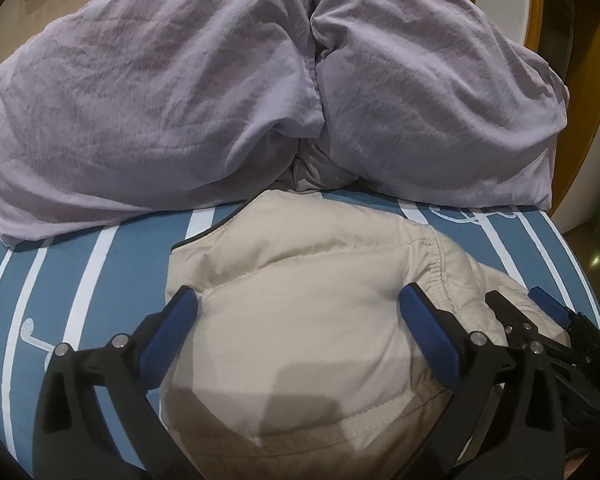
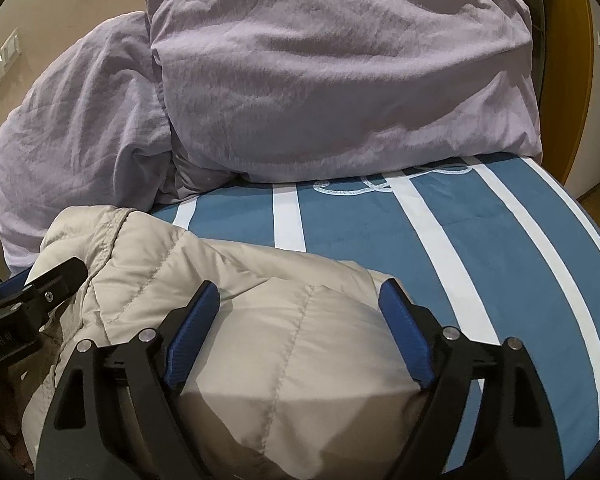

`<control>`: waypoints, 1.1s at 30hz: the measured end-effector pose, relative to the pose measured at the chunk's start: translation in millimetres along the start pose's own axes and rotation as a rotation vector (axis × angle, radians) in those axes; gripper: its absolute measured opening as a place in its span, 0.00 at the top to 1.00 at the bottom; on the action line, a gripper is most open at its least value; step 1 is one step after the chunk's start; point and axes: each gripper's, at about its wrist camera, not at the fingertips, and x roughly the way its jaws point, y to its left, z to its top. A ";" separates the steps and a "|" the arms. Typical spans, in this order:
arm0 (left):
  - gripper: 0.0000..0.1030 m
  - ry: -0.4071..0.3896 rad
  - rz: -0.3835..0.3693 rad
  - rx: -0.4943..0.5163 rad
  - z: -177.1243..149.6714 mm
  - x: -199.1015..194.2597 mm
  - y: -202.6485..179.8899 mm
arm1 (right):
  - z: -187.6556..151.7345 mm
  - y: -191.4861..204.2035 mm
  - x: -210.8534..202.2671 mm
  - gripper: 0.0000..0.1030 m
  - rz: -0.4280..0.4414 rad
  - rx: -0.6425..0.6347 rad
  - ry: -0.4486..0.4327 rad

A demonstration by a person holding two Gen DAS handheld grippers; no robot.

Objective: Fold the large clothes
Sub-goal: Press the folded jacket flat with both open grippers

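A beige quilted jacket is seen bundled on the blue-and-white striped bed, at 6 o'clock in both wrist views. The left tongs are held low over it, fingers spread wide apart, with the padded fabric bulging between the blue pads. The right tongs are likewise held apart, straddling a quilted panel. The two tools are kept side by side. A lilac duvet is heaped at 12 o'clock.

no legible text, faint white lettering on the left gripper body, too blurred to read
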 end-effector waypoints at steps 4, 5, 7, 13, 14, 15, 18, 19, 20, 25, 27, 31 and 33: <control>0.02 0.005 -0.005 -0.007 -0.7 3.2 0.5 | 0.9 0.0 1.7 0.17 -0.001 0.006 0.005; 0.02 0.006 -0.006 -0.008 -0.7 3.9 0.7 | 1.1 0.0 2.2 0.17 -0.001 0.007 0.006; 0.02 0.008 -0.007 -0.009 -0.9 4.6 0.7 | 1.5 0.0 2.7 0.17 -0.001 0.009 0.009; 0.02 0.013 -0.013 -0.016 -0.5 7.1 1.3 | 2.0 0.5 4.1 0.17 -0.003 0.013 0.013; 0.02 0.015 -0.015 -0.017 -0.3 7.5 1.8 | 2.0 0.5 4.3 0.17 -0.003 0.013 0.014; 0.02 0.015 -0.017 -0.018 -0.1 7.8 2.0 | 2.0 0.6 4.4 0.17 -0.003 0.013 0.014; 0.02 0.018 -0.022 -0.023 0.4 8.6 2.8 | 2.0 0.2 4.4 0.17 -0.002 0.013 0.013; 0.02 0.018 -0.024 -0.025 0.6 8.8 3.1 | 1.8 0.1 4.8 0.16 -0.001 0.013 0.014; 0.02 0.019 -0.025 -0.026 0.8 8.9 2.9 | 1.6 0.1 5.1 0.16 -0.001 0.013 0.014; 0.02 0.020 -0.029 -0.031 0.8 9.7 3.3 | 0.8 -0.4 6.1 0.15 0.000 0.015 0.015; 0.02 0.020 -0.030 -0.033 1.0 10.1 3.5 | 0.7 -0.9 7.2 0.15 -0.001 0.018 0.016; 0.02 0.021 -0.032 -0.034 0.6 10.0 3.7 | 0.4 -1.0 7.7 0.14 -0.002 0.024 0.016; 0.02 0.021 -0.034 -0.036 0.5 10.3 3.7 | 0.7 -1.0 7.9 0.14 -0.003 0.026 0.016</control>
